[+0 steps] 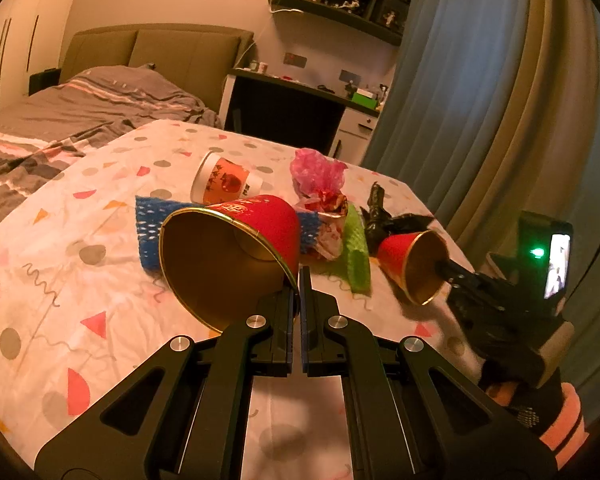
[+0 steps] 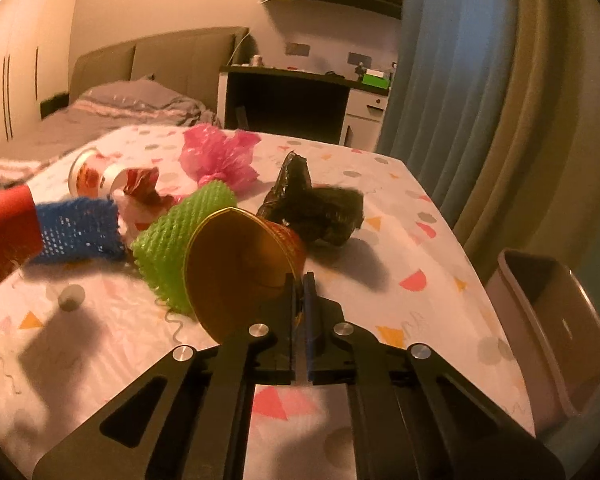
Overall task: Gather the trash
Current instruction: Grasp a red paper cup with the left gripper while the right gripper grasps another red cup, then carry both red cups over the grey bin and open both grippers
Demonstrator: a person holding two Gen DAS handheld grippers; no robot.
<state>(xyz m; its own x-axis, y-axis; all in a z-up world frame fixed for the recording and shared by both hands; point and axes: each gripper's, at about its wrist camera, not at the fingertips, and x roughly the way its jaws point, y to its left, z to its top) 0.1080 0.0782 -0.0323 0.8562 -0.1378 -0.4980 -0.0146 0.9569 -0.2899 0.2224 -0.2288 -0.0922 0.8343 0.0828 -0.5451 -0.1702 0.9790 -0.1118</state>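
My left gripper (image 1: pixel 299 280): matte black linkage arms with triangular cutouts, four round silver screws, blue pads on the jaws' inner faces. My right gripper (image 2: pixel 299 282): same black build, silver screws, blue pad. Seen from the left wrist, it carries a lit screen (image 1: pixel 558 266) and green LED (image 1: pixel 535 253); black glove with pink striped cuff (image 1: pixel 562 426).

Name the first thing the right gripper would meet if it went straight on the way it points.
Probably the black bag: the right gripper, shut on a red cup's rim, points over the table towards it. Depth is unclear.
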